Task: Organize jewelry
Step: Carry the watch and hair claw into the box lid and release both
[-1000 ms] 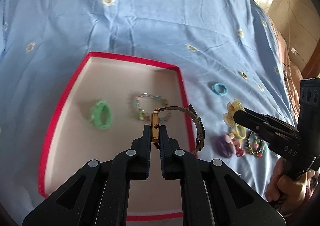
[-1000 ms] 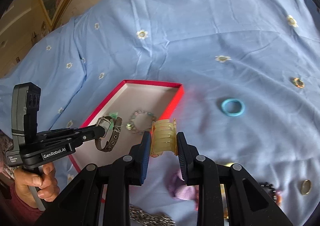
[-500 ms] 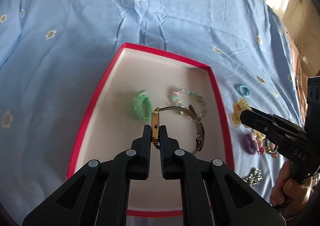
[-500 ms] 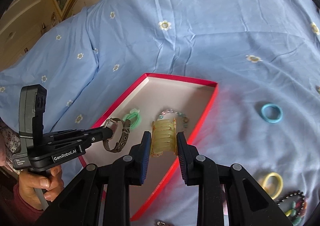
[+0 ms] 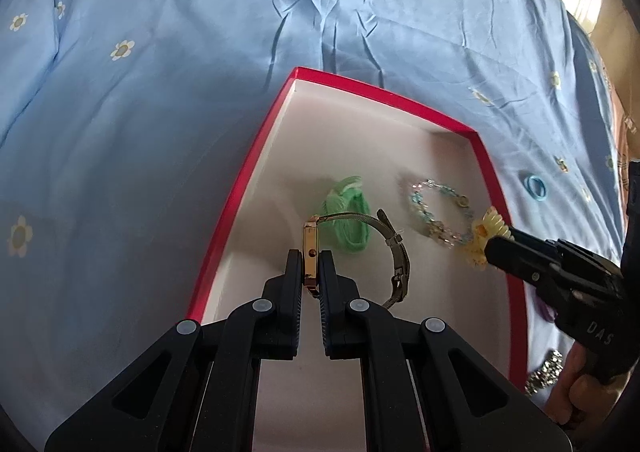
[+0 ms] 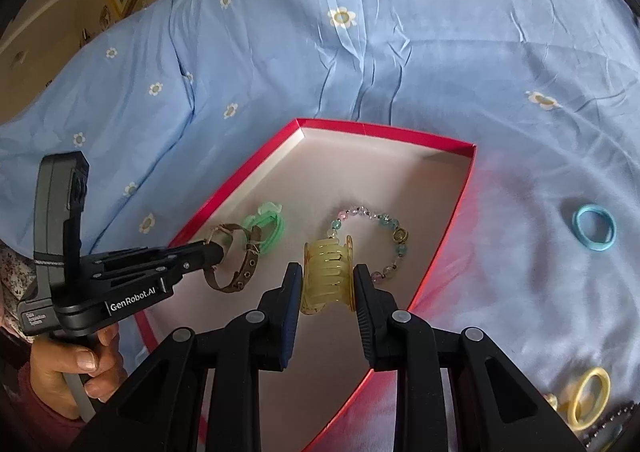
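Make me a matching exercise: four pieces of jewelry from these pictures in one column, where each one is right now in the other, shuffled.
1. watch
2. yellow hair claw
3. green hair tie
4. blue hair tie

a. on the blue bedsheet
b. in the left tool
c. lying in the red box
d. in the right tool

Pairs: 1-b, 2-d, 3-c, 4-a

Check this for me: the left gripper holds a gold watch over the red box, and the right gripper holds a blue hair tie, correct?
Not quite. The right gripper holds a yellow claw clip, as the right wrist view shows; the blue hair tie lies on the bedsheet. The left gripper does hold the gold watch over the red box.
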